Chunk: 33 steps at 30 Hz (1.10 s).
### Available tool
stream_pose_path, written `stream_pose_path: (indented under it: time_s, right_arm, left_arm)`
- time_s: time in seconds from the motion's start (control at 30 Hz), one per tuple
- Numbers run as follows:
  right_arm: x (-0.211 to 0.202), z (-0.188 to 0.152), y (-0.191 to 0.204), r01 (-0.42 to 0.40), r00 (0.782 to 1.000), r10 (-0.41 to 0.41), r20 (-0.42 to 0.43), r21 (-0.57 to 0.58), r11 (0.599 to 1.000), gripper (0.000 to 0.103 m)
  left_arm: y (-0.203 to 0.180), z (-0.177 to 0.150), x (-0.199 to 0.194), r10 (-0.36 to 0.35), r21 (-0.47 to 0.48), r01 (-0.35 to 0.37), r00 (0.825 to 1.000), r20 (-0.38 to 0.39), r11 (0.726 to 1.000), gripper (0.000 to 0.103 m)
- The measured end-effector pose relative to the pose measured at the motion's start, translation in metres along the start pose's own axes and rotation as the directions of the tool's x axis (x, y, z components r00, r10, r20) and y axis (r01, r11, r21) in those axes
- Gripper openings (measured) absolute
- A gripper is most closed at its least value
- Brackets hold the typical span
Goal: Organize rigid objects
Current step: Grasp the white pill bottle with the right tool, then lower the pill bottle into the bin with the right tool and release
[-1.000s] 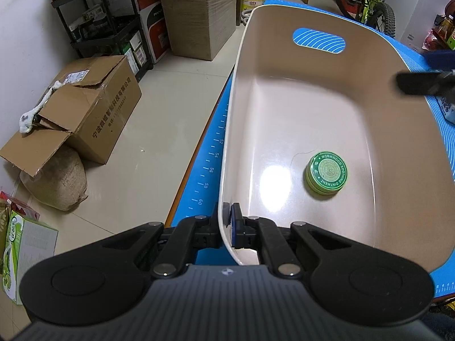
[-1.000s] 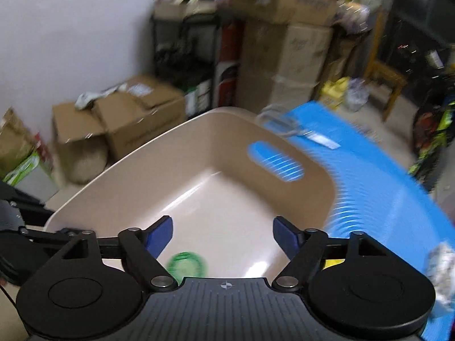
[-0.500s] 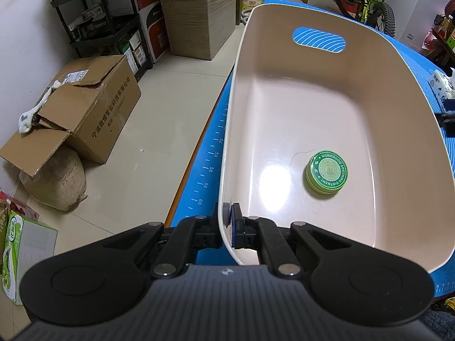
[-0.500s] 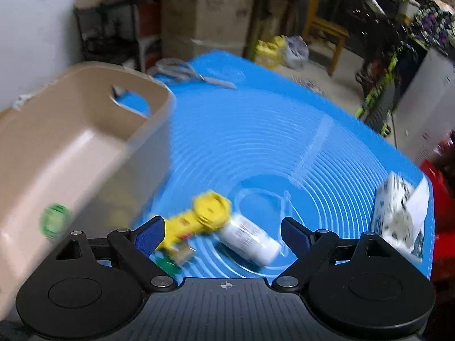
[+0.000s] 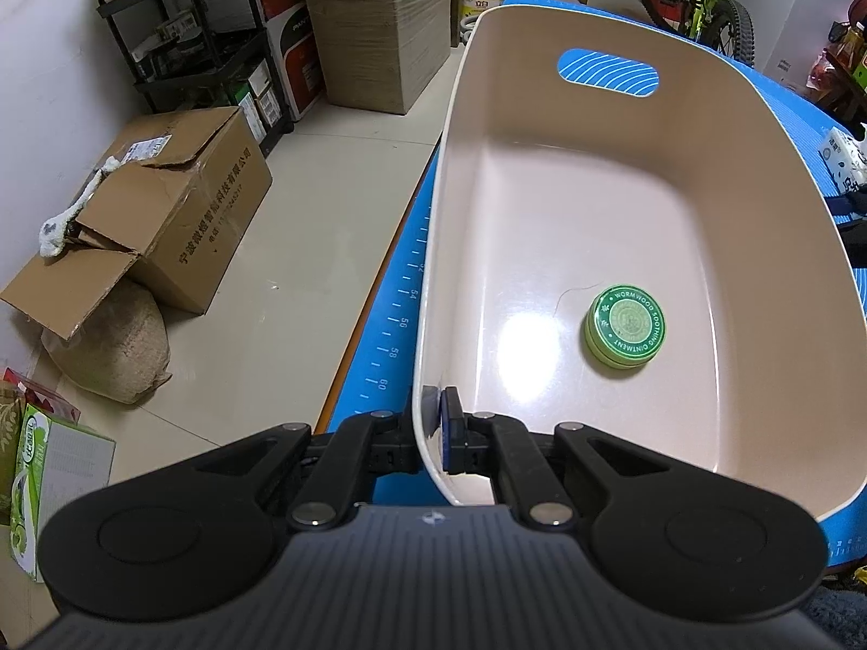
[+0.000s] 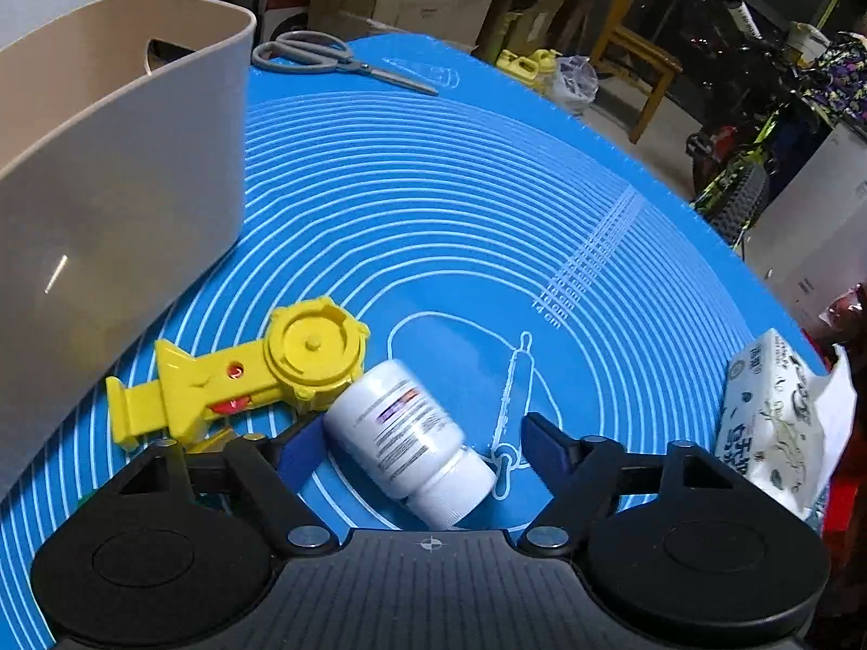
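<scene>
Fingers of the left gripper are clenched on the near rim of the large beige oval plastic tub, one inside the wall and one outside. Fingers of the right gripper are spread apart, grasping nothing, and hang low over the surface with the white bottle lying between them.

From largest to smallest: the round blue silicone mat printed with white rings covers the surface, and the tub stands on its left part; in the right wrist view the tub's outer wall rises at the left. A white patterned soft pack of tissues sits near the mat's right edge. Grey-handled metal scissors lie flat at the far side, just beyond the tub's end. A yellow plastic toy with a round geared head lies close beside the tub wall, its head touching the white plastic pill bottle with a printed label, which lies on its side, cap toward the camera. Inside the tub, a round green ointment tin rests flat on the floor, right of centre.
</scene>
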State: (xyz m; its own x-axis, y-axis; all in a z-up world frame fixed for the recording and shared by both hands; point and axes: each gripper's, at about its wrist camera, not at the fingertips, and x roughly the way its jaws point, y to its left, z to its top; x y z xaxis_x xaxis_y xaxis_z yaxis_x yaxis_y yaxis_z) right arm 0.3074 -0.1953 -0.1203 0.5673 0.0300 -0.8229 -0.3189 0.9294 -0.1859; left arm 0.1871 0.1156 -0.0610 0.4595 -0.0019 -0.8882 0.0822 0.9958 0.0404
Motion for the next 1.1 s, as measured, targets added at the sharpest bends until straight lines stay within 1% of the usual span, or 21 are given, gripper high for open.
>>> stream_pose_path:
  time_s: [0.07,0.1,0.13,0.2,0.27,0.37,0.47,0.6,0.63,0.7,0.77,0.87,0.93,1.1]
  right_arm:
    - [-0.001,-0.003,-0.002,-0.048,0.999,0.048,0.005,0.032,0.998,0.061]
    - [-0.002,-0.004,-0.002,-0.051,0.999,0.051,0.005,0.035,0.998,0.053]
    - [-0.003,-0.004,-0.001,-0.04,0.999,0.04,0.005,0.028,0.999,0.049]
    - [-0.006,-0.007,0.001,-0.03,1.0,0.03,0.002,0.016,0.999,0.045]
    - [-0.013,-0.009,0.001,-0.01,1.0,0.01,0.009,0.027,1.0,0.045]
    - [-0.039,-0.006,-0.002,-0.022,0.996,0.017,0.087,0.059,0.998,0.044]
    - [-0.072,0.005,0.006,-0.042,0.987,0.033,0.16,0.055,0.998,0.044]
    - [-0.12,0.026,0.035,-0.081,0.961,0.074,0.268,0.013,0.997,0.044]
    - [-0.13,0.033,0.044,-0.104,0.951,0.102,0.293,-0.007,0.995,0.044]
    - [-0.143,0.047,0.063,-0.145,0.937,0.152,0.313,-0.046,0.988,0.045]
    - [-0.148,0.058,0.085,-0.179,0.929,0.197,0.314,-0.088,0.98,0.044]
    - [-0.143,0.071,0.118,-0.212,0.928,0.242,0.282,-0.133,0.968,0.045]
    - [-0.134,0.078,0.138,-0.219,0.937,0.252,0.244,-0.154,0.964,0.045]
    - [-0.111,0.083,0.184,-0.208,0.961,0.239,0.138,-0.21,0.955,0.044]
  left_arm:
    - [0.0,0.0,0.0,0.0,0.0,0.0,1.0,0.0,1.0,0.008]
    - [0.0,0.0,0.0,0.001,0.0,-0.001,1.0,0.0,1.0,0.008]
    - [0.0,0.0,0.0,0.001,-0.001,-0.001,1.0,0.0,1.0,0.008]
    - [0.0,0.0,0.0,0.001,-0.002,-0.001,1.0,0.0,1.0,0.008]
    - [0.001,-0.001,-0.001,0.001,-0.005,-0.001,1.0,0.001,1.0,0.008]
    - [0.001,-0.001,-0.001,0.001,-0.005,-0.001,1.0,0.001,1.0,0.008]
    - [0.001,-0.001,-0.001,0.001,-0.006,-0.001,1.0,0.0,1.0,0.008]
    - [0.001,-0.001,-0.001,0.0,-0.007,0.0,1.0,-0.009,1.0,0.008]
    - [0.001,-0.001,-0.001,0.002,-0.006,-0.002,1.0,-0.01,1.0,0.008]
    - [0.001,-0.001,-0.001,0.005,-0.005,-0.005,1.0,-0.009,1.0,0.008]
    - [0.001,0.0,0.0,0.006,-0.007,-0.006,1.0,-0.01,1.0,0.008]
    - [0.001,0.0,0.0,0.006,-0.006,-0.006,1.0,-0.011,1.0,0.008]
    - [0.001,0.0,0.0,0.007,-0.006,-0.007,1.0,-0.011,1.0,0.008]
    - [0.001,0.0,0.0,0.004,-0.006,-0.004,1.0,-0.01,1.0,0.008]
